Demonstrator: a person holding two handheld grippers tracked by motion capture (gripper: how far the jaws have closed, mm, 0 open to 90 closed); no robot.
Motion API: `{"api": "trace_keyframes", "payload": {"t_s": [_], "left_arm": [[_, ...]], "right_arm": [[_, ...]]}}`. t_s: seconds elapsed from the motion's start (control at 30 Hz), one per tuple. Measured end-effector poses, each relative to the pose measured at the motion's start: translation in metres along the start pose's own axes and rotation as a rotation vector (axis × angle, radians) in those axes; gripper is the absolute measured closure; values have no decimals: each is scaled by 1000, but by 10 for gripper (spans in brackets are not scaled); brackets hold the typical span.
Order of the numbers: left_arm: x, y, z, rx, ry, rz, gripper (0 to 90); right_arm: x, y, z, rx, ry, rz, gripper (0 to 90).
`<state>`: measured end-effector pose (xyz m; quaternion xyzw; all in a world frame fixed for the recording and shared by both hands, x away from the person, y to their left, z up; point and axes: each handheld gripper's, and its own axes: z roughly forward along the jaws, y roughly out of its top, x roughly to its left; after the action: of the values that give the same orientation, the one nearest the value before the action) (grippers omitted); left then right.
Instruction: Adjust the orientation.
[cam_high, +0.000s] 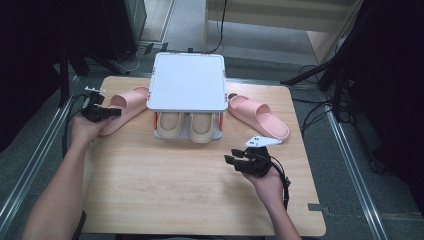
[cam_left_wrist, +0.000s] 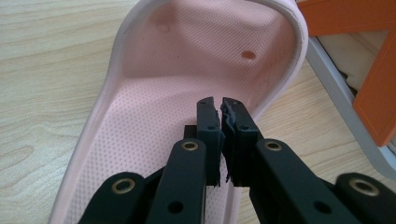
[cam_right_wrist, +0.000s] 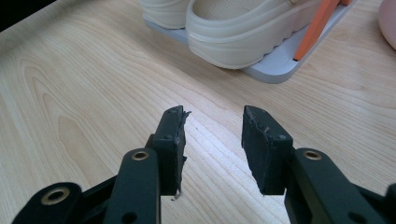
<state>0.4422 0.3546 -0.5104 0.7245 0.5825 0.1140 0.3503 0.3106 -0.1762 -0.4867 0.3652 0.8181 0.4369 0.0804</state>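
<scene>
Right tool (cam_right_wrist: 212, 140) hovers over the worktop (cam_high: 165, 190), jaws apart and empty. Left tool (cam_left_wrist: 219, 122), jaws together, sits inside the left pink slipper (cam_left_wrist: 154, 93) beside the shoe rack (cam_high: 187, 82).

Tabletop (cam_high: 165, 190): light wood grain, rounded corners, near half bare. At the far middle stands a small shoe rack (cam_high: 186, 82), white top shelf over a grey lower tray with orange uprights; the tray rests directly on the wood. A pair of beige clogs (cam_high: 187, 127) sits on that lower tray, heels toward the person. Left pink slipper (cam_high: 125, 107) lies just beside the rack, angled. Right pink slipper (cam_high: 257, 116) lies on the other side, angled outward.
</scene>
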Motion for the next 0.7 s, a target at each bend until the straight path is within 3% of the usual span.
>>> {"api": "trace_keyframes", "payload": {"t_s": [0.43,0.7], "left_arm": [[-14,0,3,11,-10,10,862],[-33,-1,4,30,-19,46,862]], "right_arm": [[1,1,2,8,3,-8,598],[2,1,3,12,3,-13,598]]}}
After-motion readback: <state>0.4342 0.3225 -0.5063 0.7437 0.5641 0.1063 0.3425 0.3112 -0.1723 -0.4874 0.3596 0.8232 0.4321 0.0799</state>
